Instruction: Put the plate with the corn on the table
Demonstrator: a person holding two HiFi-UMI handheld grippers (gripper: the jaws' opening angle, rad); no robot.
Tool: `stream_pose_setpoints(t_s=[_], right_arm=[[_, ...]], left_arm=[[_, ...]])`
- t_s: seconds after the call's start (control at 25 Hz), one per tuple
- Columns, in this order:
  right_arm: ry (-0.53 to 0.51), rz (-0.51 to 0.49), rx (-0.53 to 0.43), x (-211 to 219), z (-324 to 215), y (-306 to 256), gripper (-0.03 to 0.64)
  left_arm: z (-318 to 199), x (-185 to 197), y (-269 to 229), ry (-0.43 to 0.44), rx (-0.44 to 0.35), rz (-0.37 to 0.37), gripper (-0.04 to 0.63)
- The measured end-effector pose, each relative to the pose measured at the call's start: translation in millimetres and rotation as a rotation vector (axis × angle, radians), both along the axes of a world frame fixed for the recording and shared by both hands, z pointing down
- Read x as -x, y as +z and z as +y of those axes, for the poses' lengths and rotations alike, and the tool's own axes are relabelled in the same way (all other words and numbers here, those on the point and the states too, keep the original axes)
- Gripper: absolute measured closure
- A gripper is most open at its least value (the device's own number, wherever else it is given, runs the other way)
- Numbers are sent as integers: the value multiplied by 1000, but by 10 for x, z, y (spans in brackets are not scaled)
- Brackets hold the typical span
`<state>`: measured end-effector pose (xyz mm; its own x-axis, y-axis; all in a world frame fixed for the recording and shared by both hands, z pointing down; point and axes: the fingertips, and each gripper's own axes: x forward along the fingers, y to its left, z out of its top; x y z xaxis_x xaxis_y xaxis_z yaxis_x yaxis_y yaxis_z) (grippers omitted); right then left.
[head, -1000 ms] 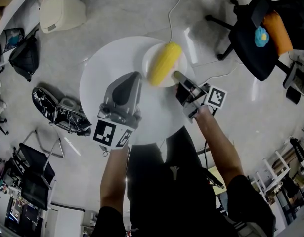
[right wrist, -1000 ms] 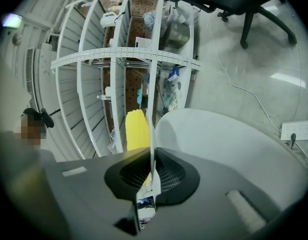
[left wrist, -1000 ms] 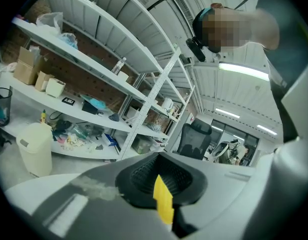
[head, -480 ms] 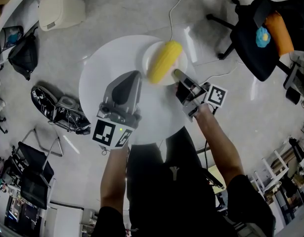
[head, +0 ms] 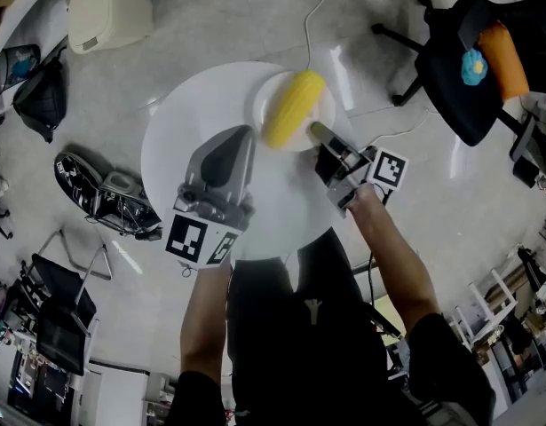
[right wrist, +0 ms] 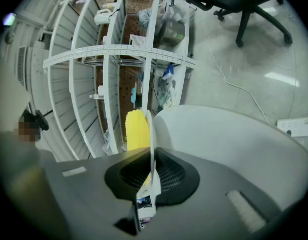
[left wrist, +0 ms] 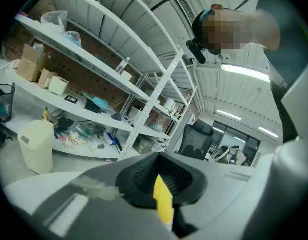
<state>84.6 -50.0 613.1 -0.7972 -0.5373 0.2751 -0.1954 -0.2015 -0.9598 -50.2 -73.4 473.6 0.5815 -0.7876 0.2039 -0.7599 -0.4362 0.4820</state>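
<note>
Right tool [head: 319, 135] is pinching the thin rim of a round white plate [head: 262, 105], jaws narrow on it. Bumpy yellow corn [head: 295, 107] is lying across the plate, just beyond the tool tip, over the far side of the round glossy white counter [head: 175, 153]. Left tool [head: 240, 140] is hovering nearby, jaws together.

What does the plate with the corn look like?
It's a small, round, white plate, smooth-looking, with a low rim. A yellow corn cob lies across it and covers most of it. The right claw is pinched shut on the rim, on the side nearest the person. The plate looks roughly level over the far part of the round white table. I can't tell if it's touching the table yet.
</note>
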Motion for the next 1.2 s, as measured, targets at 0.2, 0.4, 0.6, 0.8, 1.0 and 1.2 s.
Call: stream_pose_setpoints(t_s=[0.2, 0.4, 0.6, 0.8, 1.0, 1.2], right_arm=[[3, 8, 14, -4, -2, 14, 586], [3, 13, 16, -14, 1, 23, 586], [8, 20, 24, -18, -2, 29, 586], [10, 36, 30, -12, -11, 34, 586], [6, 45, 33, 0, 13, 42, 586], [6, 50, 38, 3, 7, 44, 586]], left_arm=[[-15, 18, -3, -5, 0, 5, 594], [-10, 17, 7, -6, -2, 6, 593], [-15, 17, 11, -5, -1, 8, 593], [-25, 15, -9, 2, -5, 10, 593], [-25, 15, -18, 6, -7, 8, 593], [-32, 0, -7, 6, -6, 11, 593]])
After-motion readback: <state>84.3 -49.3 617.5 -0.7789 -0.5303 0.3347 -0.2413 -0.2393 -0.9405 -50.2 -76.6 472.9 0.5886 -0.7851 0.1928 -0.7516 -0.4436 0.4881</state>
